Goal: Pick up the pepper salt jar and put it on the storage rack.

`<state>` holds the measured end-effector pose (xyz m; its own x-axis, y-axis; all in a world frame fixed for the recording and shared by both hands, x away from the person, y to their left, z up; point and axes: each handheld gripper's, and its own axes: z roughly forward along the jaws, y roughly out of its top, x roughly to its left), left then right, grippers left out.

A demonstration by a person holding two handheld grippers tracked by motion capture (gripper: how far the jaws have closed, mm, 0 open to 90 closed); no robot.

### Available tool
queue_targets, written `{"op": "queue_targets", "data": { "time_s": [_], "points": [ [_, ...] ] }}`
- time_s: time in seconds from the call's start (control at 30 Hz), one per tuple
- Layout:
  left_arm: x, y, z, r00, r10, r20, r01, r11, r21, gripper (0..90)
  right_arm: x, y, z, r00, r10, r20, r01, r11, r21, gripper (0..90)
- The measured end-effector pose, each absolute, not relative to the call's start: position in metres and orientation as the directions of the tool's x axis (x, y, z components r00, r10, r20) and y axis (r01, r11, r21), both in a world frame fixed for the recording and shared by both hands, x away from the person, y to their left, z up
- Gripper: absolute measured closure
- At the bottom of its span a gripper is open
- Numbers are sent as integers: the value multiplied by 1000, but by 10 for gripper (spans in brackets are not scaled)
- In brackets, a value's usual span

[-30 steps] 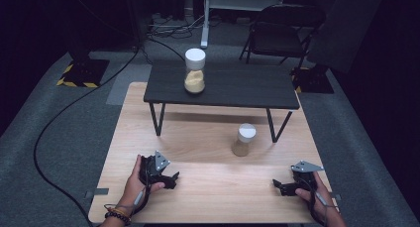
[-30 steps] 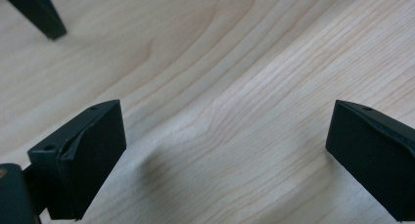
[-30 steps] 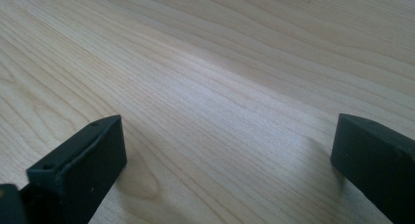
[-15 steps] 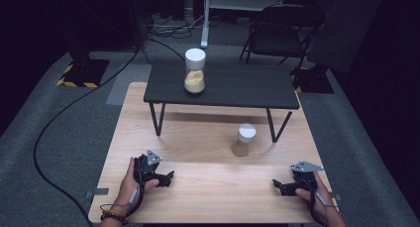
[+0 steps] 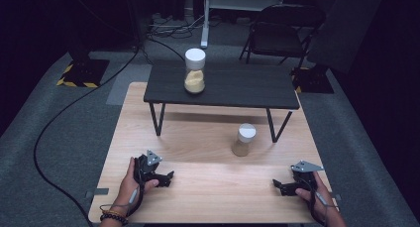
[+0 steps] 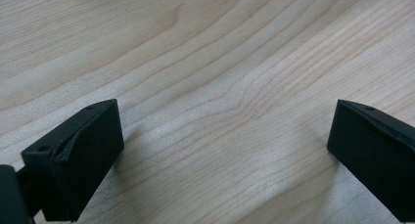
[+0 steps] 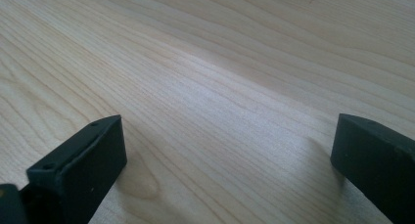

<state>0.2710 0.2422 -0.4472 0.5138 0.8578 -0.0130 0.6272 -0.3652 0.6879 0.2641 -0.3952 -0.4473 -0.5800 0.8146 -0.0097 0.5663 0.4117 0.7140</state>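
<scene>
A tall clear jar [image 5: 194, 71] with a white lid, half full of yellow grains, stands on a small black table [image 5: 257, 90]. A shorter white-lidded jar [image 5: 243, 140] stands on the wooden tabletop [image 5: 208, 187] just in front of that black table. My left gripper [image 5: 167, 179] rests low on the wood at the near left, open, with only bare wood between its fingers [image 6: 78, 155]. At the near right my right gripper [image 5: 277, 186] is open too, its jaws wide apart over bare wood [image 7: 220, 136].
The black table on thin legs spans the far half of the wooden top. A folding chair [image 5: 282, 33], a stand and cables lie on the grey floor beyond. A black cable [image 5: 54, 128] curves along the floor at left.
My left gripper has shifted slightly toward the near left and turned a little. The right gripper and both jars have not moved.
</scene>
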Motion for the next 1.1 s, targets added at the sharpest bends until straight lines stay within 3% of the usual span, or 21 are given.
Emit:
{"op": "queue_targets", "data": {
  "time_s": [1.1],
  "points": [
    [271,242,-447,514,858,-13,627,-365,688,4,264,-395,-447,-575,818,-12,568,409,714,0]
  ]
}}
